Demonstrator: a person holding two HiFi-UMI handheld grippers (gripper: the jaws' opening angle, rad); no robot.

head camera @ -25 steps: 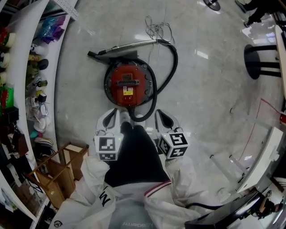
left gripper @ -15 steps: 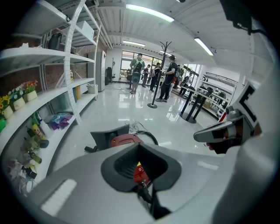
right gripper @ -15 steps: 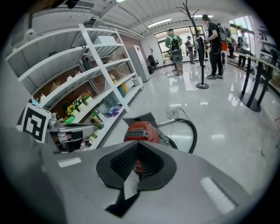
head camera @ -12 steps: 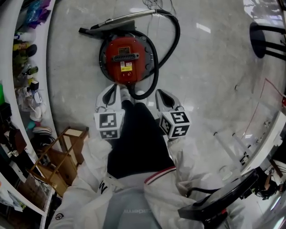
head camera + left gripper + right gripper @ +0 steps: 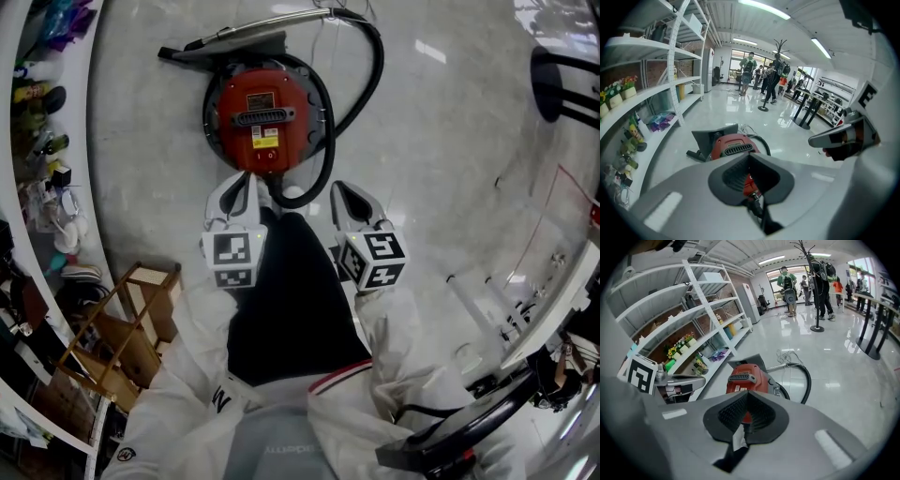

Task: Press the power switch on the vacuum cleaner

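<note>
A round red vacuum cleaner [image 5: 265,120] lies on the glossy floor, with a black grille handle and a yellow label on top. Its black hose [image 5: 325,141] loops round the right side to the floor nozzle [image 5: 225,42] behind it. My left gripper [image 5: 236,183] hangs just short of the vacuum's near edge, jaws shut and empty. My right gripper [image 5: 347,189] is beside the hose loop, also shut and empty. The vacuum [image 5: 733,145] shows over the left gripper [image 5: 750,157]. It also shows as the vacuum [image 5: 746,376] beyond the right gripper [image 5: 746,393]. No switch can be made out.
White shelves [image 5: 56,141] with small items line the left. A wooden rack [image 5: 122,347] stands at my lower left. A black stool base [image 5: 562,75] and clear plastic fixtures [image 5: 506,300] are at the right. People [image 5: 787,284] stand far off down the hall.
The head view has shifted, so the vacuum and both grippers sit higher in the frame. The grippers keep the same stance near the vacuum's near edge.
</note>
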